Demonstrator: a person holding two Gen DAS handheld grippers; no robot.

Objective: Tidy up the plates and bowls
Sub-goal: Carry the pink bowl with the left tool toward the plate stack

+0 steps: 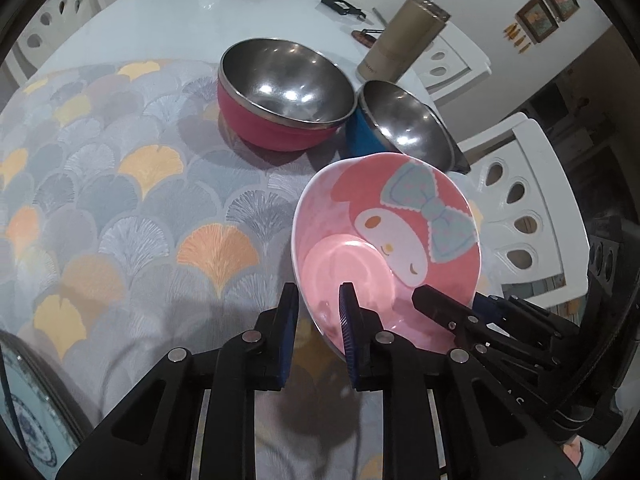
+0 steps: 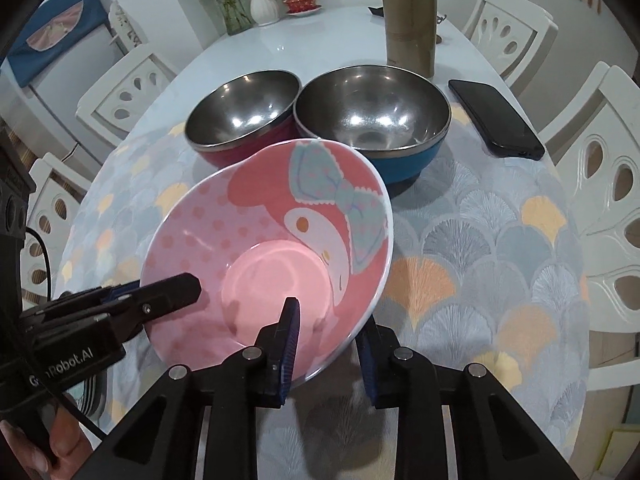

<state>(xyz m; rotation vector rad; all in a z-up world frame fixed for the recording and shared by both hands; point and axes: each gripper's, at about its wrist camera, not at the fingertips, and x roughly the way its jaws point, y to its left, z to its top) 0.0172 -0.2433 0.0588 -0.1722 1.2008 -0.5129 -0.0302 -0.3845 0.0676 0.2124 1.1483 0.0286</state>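
Pink bowl (image 2: 276,256) tilted, both claws (image 1: 318,320) (image 2: 328,340) clamping rim

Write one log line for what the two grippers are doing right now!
left gripper: shut on pink cartoon-print bowl rim | right gripper: shut on same bowl's rim | bowl: tilted, before red-sided steel bowl and blue-sided steel bowl

Both cameras ride just behind their grippers, tilted steeply down over the near edge of the table (image 1: 168,4). The left wrist view sits close above the pink bowl (image 1: 384,240) and faces toward the table's far right corner, past the red bowl (image 1: 280,100). The right wrist view, equally close, faces straight up the table toward its far edge. Both share the pink bowl, the red and blue bowl (image 2: 400,152) pair, the tan flask (image 2: 408,20), and each sees the other's gripper.
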